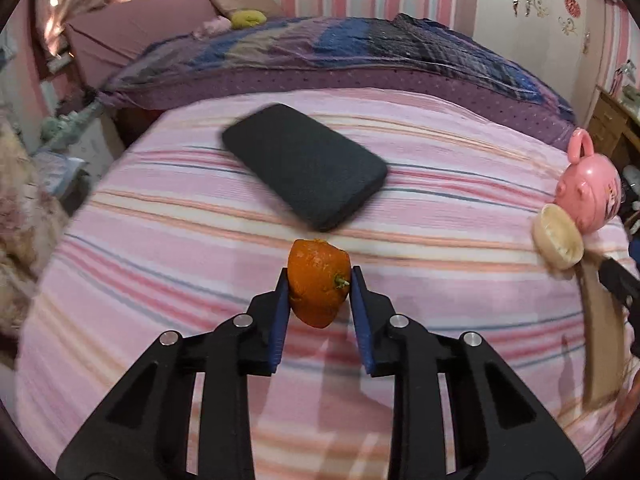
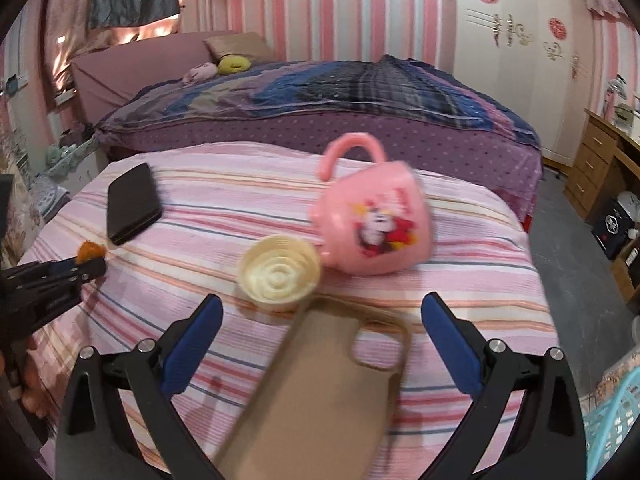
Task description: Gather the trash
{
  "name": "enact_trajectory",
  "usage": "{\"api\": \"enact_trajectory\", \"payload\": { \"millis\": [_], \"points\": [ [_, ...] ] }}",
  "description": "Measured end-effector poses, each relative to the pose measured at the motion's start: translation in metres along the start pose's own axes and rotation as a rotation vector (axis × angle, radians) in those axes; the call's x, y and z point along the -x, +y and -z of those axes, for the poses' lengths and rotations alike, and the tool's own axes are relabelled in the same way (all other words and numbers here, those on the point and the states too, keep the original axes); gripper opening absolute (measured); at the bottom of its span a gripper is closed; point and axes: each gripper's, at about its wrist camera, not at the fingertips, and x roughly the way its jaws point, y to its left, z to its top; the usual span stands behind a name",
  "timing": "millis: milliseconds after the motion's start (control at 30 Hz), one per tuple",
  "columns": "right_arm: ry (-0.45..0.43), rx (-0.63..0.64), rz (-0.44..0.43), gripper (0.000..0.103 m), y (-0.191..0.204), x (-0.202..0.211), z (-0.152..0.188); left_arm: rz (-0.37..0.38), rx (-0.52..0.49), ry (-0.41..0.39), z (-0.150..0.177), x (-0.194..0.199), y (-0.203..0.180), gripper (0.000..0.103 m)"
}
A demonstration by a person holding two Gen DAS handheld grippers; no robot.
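Far left on the striped cloth [image 2: 224, 204]: phone [image 2: 132, 202], flat, rigid, likely no trash, best left alone. Just nearer than it, peel [image 1: 318, 282], orange, curled, stem nub showing, pinched between the blue pads of the left gripper [image 1: 318, 286], jaws narrowed onto its sides; looks light, leathery, a bit springy and perhaps oily, so a gentle squeeze across the thick middle should do, harder and it may fold or slip. Centre of the right view: lid [image 2: 280, 274], cream, ribbed inside, lying open side up, touching or nearly touching the cup [image 2: 374, 228]; probably light stiff plastic, best taken across the rim wall. Nearer, the case [image 2: 328, 396], tan, soft-looking, floppy if lifted by one end. Over it, right gripper [image 2: 322, 312], jaws wide apart, nothing between the pads. Pink cup on its side, handle up, liable to roll if nudged.
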Motion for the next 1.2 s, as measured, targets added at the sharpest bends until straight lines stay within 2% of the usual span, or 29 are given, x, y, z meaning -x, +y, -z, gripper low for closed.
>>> {"api": "enact_trajectory", "payload": {
  "millis": [133,200,300,467,600,667,767,1033,1200],
  "points": [
    [0.04,0.049,0.002,0.095,0.013,-0.017,-0.008,0.022,0.077,-0.02,0.011,0.025,0.023,0.027],
    [0.057,0.059,0.008,0.09,0.019,-0.022,-0.009,0.017,0.103,-0.017,0.017,0.032,0.03,0.027],
    [0.096,0.039,-0.012,0.085,0.02,-0.033,-0.012,0.007,0.101,-0.021,0.015,0.034,0.034,0.027],
    [0.119,0.068,0.001,0.084,0.029,-0.042,-0.019,-0.032,0.083,-0.056,0.007,0.037,0.039,0.028],
    [0.15,0.105,0.007,0.084,0.04,-0.054,-0.024,-0.028,0.107,-0.055,0.005,0.037,0.049,0.028],
    [0.165,0.113,0.012,0.078,0.044,-0.061,-0.028,-0.026,0.116,-0.052,0.004,0.036,0.051,0.028],
    [0.182,0.115,0.014,0.062,0.047,-0.066,-0.029,-0.039,0.11,-0.06,0.003,0.037,0.052,0.028],
    [0.109,0.098,0.01,0.061,0.046,-0.044,-0.02,-0.016,0.159,-0.065,0.0,0.043,0.065,0.028],
    [0.034,0.079,0.027,0.061,0.04,-0.003,-0.005,0.008,0.159,-0.091,0.005,0.056,0.062,0.028]
  ]
}}
